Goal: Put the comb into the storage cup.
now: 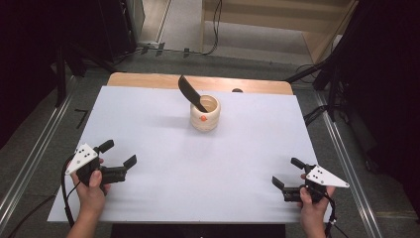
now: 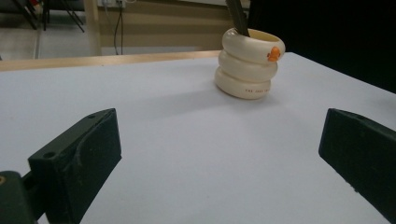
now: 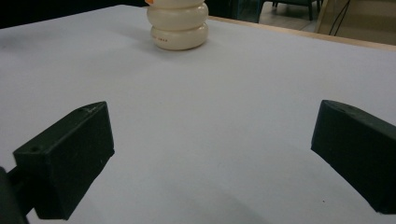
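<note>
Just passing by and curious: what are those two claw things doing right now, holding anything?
Left gripper: open, holding nothing, low over the white table.
Right gripper: open, holding nothing, also apart from the cream cup.

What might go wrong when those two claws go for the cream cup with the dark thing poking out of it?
1. The dark tool leans over the rim of the cream holder; a pull along that slant could tip the holder.
2. The holder's ringed, rounded sides may slip between flat jaws.
3. Both the left gripper and the right gripper are open and far off, so approaches could collide.
</note>
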Demonstrator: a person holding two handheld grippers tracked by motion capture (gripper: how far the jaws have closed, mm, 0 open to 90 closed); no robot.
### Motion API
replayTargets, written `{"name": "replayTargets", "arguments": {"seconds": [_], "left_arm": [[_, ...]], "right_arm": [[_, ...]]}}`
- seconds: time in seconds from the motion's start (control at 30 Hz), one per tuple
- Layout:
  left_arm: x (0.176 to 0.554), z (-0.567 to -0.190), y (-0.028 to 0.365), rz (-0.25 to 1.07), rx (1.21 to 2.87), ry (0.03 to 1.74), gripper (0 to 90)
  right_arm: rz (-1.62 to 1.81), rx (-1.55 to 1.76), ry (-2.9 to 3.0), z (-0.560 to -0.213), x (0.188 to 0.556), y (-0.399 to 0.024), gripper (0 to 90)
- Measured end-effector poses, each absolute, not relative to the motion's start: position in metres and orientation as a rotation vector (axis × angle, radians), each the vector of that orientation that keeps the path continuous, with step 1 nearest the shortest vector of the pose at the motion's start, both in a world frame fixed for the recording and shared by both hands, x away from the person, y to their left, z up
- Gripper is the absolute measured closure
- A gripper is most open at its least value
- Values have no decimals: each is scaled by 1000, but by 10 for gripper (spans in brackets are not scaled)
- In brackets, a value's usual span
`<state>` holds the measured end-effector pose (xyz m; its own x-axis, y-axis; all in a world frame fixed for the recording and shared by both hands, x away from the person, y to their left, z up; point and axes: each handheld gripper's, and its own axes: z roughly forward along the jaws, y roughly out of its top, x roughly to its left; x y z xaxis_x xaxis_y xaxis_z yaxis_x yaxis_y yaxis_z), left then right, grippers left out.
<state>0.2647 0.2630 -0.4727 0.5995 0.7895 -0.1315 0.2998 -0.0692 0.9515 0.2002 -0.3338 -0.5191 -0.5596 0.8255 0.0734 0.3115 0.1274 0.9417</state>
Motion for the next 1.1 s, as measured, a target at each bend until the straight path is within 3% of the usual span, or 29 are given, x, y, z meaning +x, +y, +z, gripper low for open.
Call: {"name": "replayTargets", "arguments": {"seconds": [1.1], "left_arm": [[246, -487, 291, 562, 1718, 917, 0]], "right_arm": [[1427, 1090, 1936, -519, 199, -333, 0]]}}
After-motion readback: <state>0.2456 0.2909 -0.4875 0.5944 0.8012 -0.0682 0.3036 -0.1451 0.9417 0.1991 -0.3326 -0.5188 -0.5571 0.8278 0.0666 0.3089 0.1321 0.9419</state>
